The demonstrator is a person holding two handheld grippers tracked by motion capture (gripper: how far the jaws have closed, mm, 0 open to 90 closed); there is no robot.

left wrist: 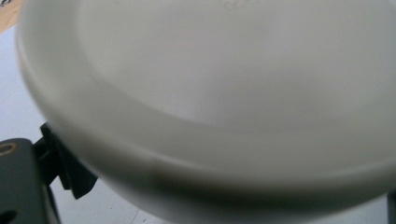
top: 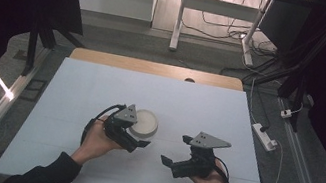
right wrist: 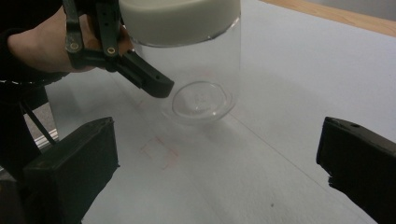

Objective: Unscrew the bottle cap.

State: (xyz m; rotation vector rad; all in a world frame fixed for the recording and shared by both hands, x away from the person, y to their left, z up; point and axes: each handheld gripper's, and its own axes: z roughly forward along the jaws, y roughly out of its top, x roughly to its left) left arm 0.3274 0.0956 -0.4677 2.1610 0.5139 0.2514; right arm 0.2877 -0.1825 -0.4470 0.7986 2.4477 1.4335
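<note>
Standing on our white table [top: 72,106], the clear jar [right wrist: 201,79] with its white lid [top: 145,123] looks hollow, nothing inside. Our left gripper [top: 134,140] sits beside the jar; we cannot tell whether it grips. Our right gripper [top: 178,150] hangs nearby, jaws wide apart.

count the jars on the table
1: a clear jar with a white lid, standing left of centre by the left gripper; the right gripper is open.
</note>
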